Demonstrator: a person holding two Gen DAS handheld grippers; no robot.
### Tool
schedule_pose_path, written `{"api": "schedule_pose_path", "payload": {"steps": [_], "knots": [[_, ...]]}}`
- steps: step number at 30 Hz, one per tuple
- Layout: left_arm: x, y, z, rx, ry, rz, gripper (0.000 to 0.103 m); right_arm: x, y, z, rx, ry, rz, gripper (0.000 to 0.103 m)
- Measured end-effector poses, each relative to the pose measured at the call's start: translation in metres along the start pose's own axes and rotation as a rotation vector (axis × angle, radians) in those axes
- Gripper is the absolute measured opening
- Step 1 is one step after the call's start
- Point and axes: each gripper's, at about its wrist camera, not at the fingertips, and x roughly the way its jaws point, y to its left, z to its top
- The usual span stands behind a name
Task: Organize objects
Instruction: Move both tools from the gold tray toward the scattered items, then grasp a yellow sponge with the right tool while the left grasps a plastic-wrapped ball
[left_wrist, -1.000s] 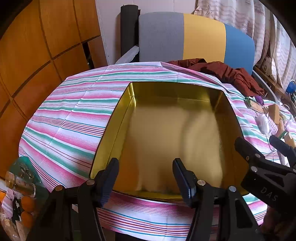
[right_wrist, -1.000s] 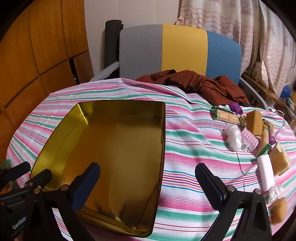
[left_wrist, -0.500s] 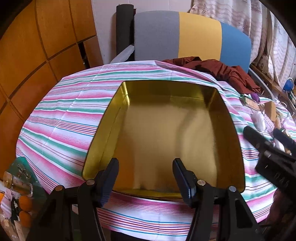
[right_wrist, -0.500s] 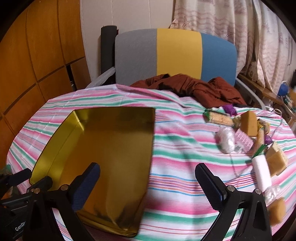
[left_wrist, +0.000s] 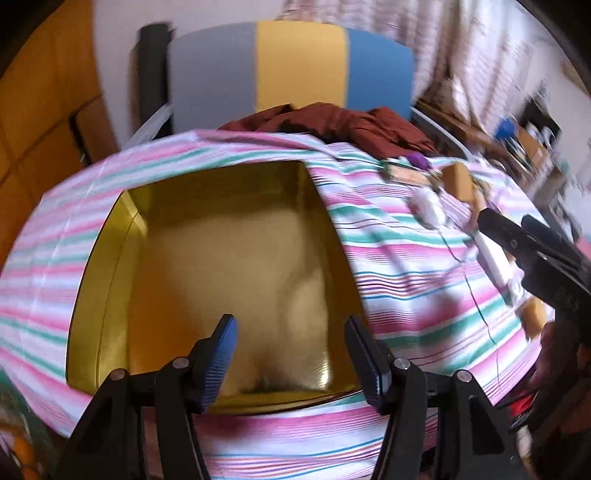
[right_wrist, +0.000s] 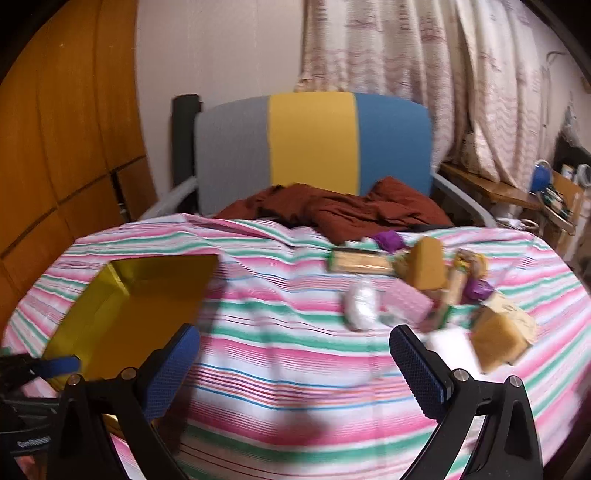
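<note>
An empty gold tin tray (left_wrist: 107, 266) lies on the striped tablecloth, also at the left of the right wrist view (right_wrist: 92, 306). My left gripper (left_wrist: 290, 350) is open and empty, just above the tray's near edge. My right gripper (right_wrist: 295, 369) is open and empty over the cloth, between the tray and a pile of small objects: yellow sponge blocks (right_wrist: 426, 267), a white wrapped lump (right_wrist: 360, 308), a pink packet (right_wrist: 406, 302), a white bar (right_wrist: 452, 349), a cracker pack (right_wrist: 360, 261) and purple pieces (right_wrist: 388, 242). The pile also shows in the left view (left_wrist: 424, 205).
A grey, yellow and blue chair back (right_wrist: 314, 140) stands behind the table with a brown cloth (right_wrist: 340, 212) on it. Wooden panels (right_wrist: 55, 147) are at the left, curtains (right_wrist: 424, 55) and a cluttered shelf (right_wrist: 535, 188) at the right. The right gripper (left_wrist: 532, 254) shows in the left view.
Both views have swung right and are motion blurred. The right gripper has moved away from the tray toward the pile of objects. Both jaws stay open.
</note>
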Motion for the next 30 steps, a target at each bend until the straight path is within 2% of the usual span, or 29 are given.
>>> {"api": "schedule_pose_path", "payload": {"steps": [3, 7, 11, 14, 17, 20, 22, 23, 27, 30], "knots": [[0.004, -0.016, 0.005, 0.042, 0.017, -0.091, 0.061, -0.004, -0.031, -0.009, 0.021, 0.015, -0.065, 0.103], [0.018, -0.031, 0.011, 0.028, 0.091, -0.233, 0.061, -0.015, -0.081, -0.024, 0.066, 0.032, -0.152, 0.103], [0.024, -0.050, 0.017, 0.052, 0.109, -0.237, 0.061, -0.029, -0.134, -0.045, 0.111, 0.060, -0.228, 0.103], [0.026, -0.070, 0.021, 0.091, 0.106, -0.275, 0.061, -0.037, -0.176, -0.065, 0.172, 0.099, -0.267, 0.103], [0.033, -0.089, 0.023, 0.131, 0.122, -0.307, 0.061, -0.041, -0.211, -0.086, 0.258, 0.134, -0.243, 0.103], [0.042, -0.109, 0.026, 0.141, 0.173, -0.370, 0.061, -0.034, -0.224, -0.101, 0.286, 0.183, -0.177, 0.099], [0.048, -0.121, 0.028, 0.144, 0.201, -0.385, 0.061, -0.026, -0.229, -0.109, 0.295, 0.214, -0.155, 0.088], [0.050, -0.128, 0.028, 0.153, 0.202, -0.385, 0.061, -0.024, -0.230, -0.114, 0.303, 0.227, -0.148, 0.085], [0.053, -0.146, 0.030, 0.206, 0.195, -0.385, 0.061, -0.017, -0.233, -0.122, 0.324, 0.237, -0.107, 0.084], [0.059, -0.162, 0.033, 0.222, 0.231, -0.446, 0.061, -0.016, -0.230, -0.122, 0.309, 0.227, -0.101, 0.079]]}}
